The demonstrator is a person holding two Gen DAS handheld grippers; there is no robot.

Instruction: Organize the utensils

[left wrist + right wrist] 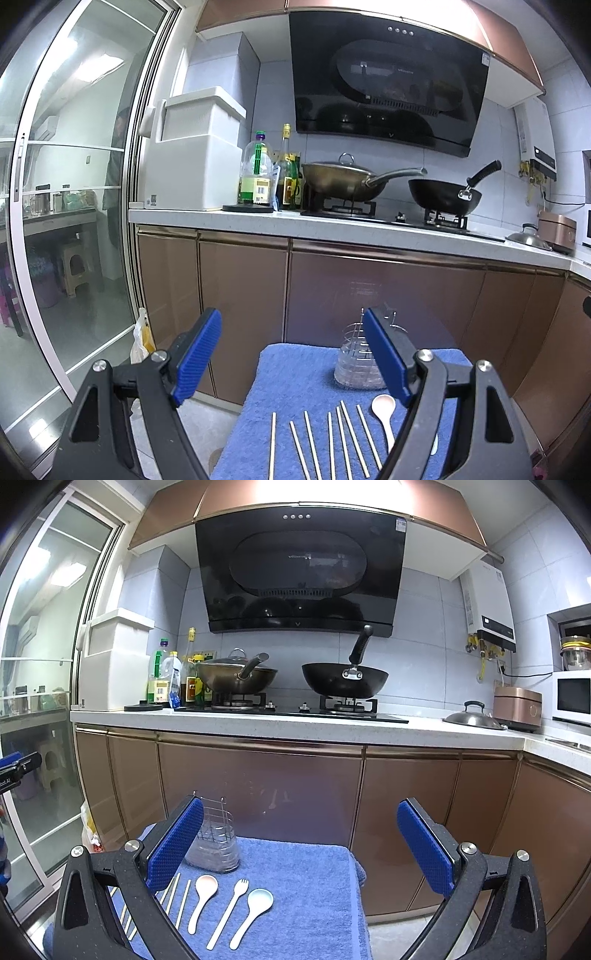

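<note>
A blue towel (295, 380) (314, 878) covers a small table. A wire utensil holder (356, 358) (214, 840) stands upright at its far side. Several pale chopsticks (332, 443) (183, 904) lie in a row at the near side. Beside them lie a pinkish spoon (384, 410) (203, 893), a white fork (231, 912) and a pale blue spoon (255, 908). My left gripper (291, 358) is open and empty above the chopsticks. My right gripper (301, 845) is open and empty above the towel, right of the holder.
Brown cabinet doors (258, 790) stand just behind the table. The counter (258, 720) above holds a stove with two woks (345, 681), bottles (258, 177), a white box (192, 162), a rice cooker (517, 703). A sliding glass door (74, 184) is at left.
</note>
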